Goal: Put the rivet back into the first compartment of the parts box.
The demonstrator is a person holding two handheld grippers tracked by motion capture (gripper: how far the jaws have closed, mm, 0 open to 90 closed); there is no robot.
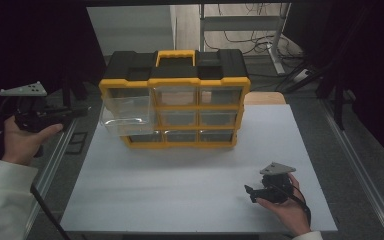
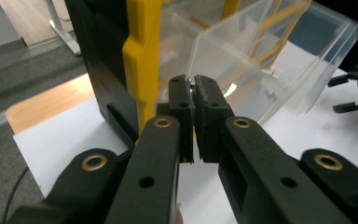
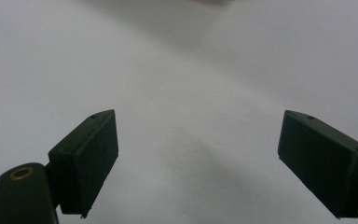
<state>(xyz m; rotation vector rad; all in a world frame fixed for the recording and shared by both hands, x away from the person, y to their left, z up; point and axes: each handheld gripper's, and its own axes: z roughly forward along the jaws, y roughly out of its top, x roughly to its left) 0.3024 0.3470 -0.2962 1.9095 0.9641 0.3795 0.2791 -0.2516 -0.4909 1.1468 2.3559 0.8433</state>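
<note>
**A:** High view first. Where are my claws?

**B:** I've got the left claw (image 1: 82,111) held off the left edge of the white table (image 1: 180,200), raised and pointing level toward the organiser (image 1: 175,81). The clear drawer (image 1: 127,115) is straight ahead of its tips, a short way off, pulled out of the top-left slot and sticking out toward us. The right claw (image 1: 250,192) is low over the table's near right part, with the organiser well apart from it, ahead and to its left.

**A:** And the left gripper view?

**B:** The left claw (image 2: 194,88) has its jaws pressed together. There's a tiny bright glint (image 2: 189,81) between the pads at the tips, and I can't tell what it is. The drawer (image 2: 261,56) is just beyond the tips, to their right, with a couple of small metal bits (image 2: 270,72) inside. The organiser's yellow-and-black side (image 2: 142,60) rises just past the tips on their left. The right claw (image 2: 354,91) shows far off to the right.

**A:** Right gripper view?

**B:** The right claw (image 3: 198,158) is spread wide with nothing between the pads. Bare table (image 3: 177,70) lies under and ahead of it.
</note>
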